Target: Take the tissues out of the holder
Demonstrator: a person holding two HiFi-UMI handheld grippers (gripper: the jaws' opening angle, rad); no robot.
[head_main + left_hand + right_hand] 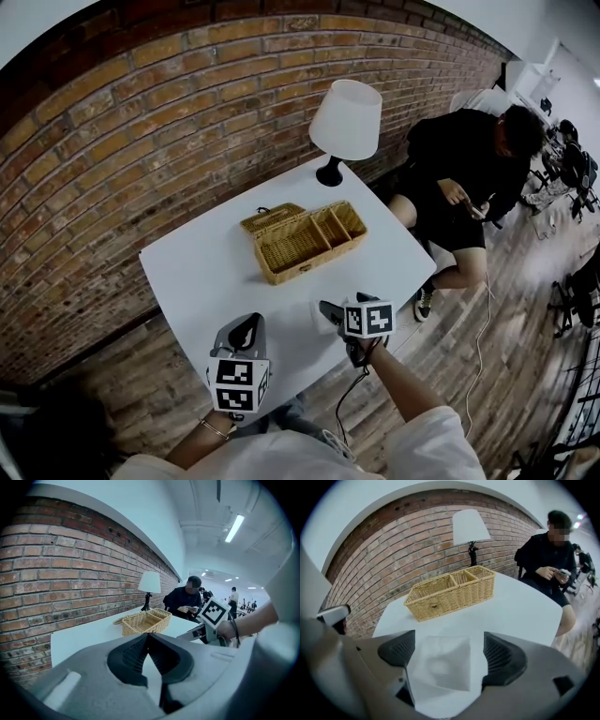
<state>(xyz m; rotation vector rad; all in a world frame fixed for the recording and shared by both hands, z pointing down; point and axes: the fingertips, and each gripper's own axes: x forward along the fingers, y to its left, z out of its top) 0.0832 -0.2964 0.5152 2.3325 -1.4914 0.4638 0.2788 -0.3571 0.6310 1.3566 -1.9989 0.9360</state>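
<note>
A wicker holder (305,242) with its lid (270,217) thrown back stands mid-table; its compartments look bare in the right gripper view (452,592). One white tissue (440,667) lies flat on the table in front of it. My right gripper (449,652) hovers open just over that tissue, a pad to each side and neither touching it. In the head view the right gripper (330,312) is near the table's front edge. My left gripper (242,335) is to its left, shut with nothing in it (148,635), pointing at the holder (145,621).
A lamp (345,122) with a white shade stands at the table's far corner by the brick wall (141,122). A seated person (464,187) is just beyond the table's right side. The white table (206,272) ends close below both grippers, above a wooden floor.
</note>
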